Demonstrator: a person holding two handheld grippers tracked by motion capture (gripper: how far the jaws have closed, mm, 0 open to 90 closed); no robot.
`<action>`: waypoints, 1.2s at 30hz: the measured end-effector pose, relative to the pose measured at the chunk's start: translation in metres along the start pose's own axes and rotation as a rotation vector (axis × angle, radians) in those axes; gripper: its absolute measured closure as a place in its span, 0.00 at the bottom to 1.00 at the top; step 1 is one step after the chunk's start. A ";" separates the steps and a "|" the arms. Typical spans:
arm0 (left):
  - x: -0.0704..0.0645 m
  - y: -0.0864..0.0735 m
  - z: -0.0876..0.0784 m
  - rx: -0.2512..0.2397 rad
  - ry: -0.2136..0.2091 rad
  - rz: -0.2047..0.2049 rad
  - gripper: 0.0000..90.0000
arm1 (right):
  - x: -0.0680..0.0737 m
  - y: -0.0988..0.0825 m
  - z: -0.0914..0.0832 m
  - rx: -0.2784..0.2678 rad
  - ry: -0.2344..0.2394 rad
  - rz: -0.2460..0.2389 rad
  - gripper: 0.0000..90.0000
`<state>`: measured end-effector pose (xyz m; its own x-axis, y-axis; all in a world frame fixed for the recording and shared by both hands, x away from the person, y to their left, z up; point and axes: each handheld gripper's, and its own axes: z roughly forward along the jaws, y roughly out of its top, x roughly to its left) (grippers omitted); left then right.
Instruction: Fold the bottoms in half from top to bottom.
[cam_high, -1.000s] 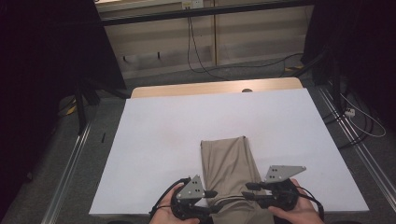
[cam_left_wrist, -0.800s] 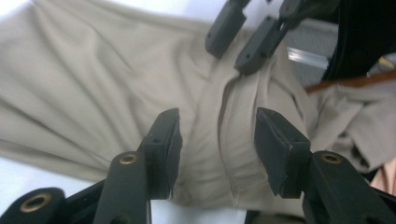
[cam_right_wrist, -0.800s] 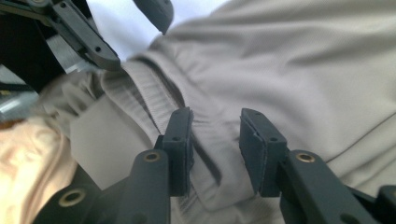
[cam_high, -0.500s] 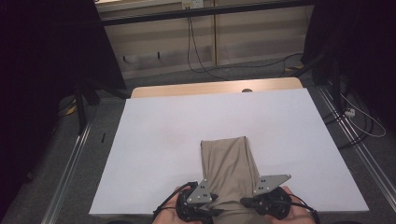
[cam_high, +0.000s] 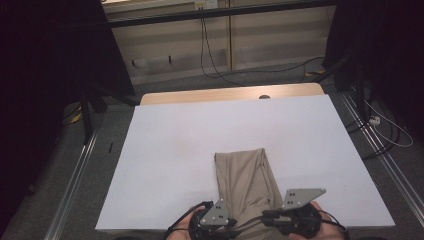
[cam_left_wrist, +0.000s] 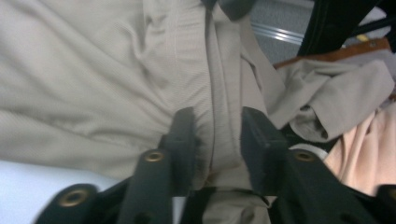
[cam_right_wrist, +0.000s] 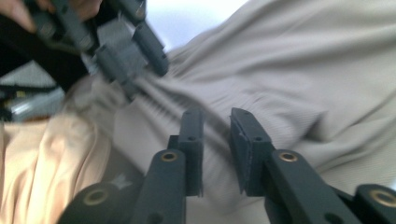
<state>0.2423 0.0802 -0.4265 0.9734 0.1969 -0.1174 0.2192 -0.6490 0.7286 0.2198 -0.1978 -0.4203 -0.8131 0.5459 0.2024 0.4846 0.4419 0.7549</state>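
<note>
A white table (cam_high: 165, 150) is standing in a dark room, and beige folded trousers (cam_high: 245, 180) are lying on its near middle, the waist end hanging over the near edge. To fold them well, both grippers should be gripping the waistband evenly and lifting together. The left gripper (cam_left_wrist: 215, 135) is clenching a fold of waistband between its fingers (cam_left_wrist: 183, 135); the right gripper (cam_right_wrist: 215, 122), whose fingers (cam_right_wrist: 245, 140) have just been opening, is standing narrowly released, over the cloth.

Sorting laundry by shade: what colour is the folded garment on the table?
Plain beige, no pattern: the folded garment shows best in the high view.
</note>
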 end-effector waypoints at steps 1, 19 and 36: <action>0.005 0.001 -0.003 -0.018 0.013 -0.020 0.62 | -0.005 0.003 -0.002 -0.011 -0.032 0.002 0.76; 0.169 0.047 0.016 -0.085 0.329 -0.217 0.52 | -0.144 0.077 0.060 -0.004 -0.346 0.129 0.72; 0.182 0.022 0.018 -0.069 0.341 -0.296 0.67 | -0.168 0.056 0.067 0.018 -0.364 0.173 0.77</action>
<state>0.4258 0.0889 -0.4441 0.7894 0.6045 -0.1066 0.4682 -0.4806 0.7415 0.4048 -0.2169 -0.4532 -0.5529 0.8284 0.0891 0.6126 0.3317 0.7174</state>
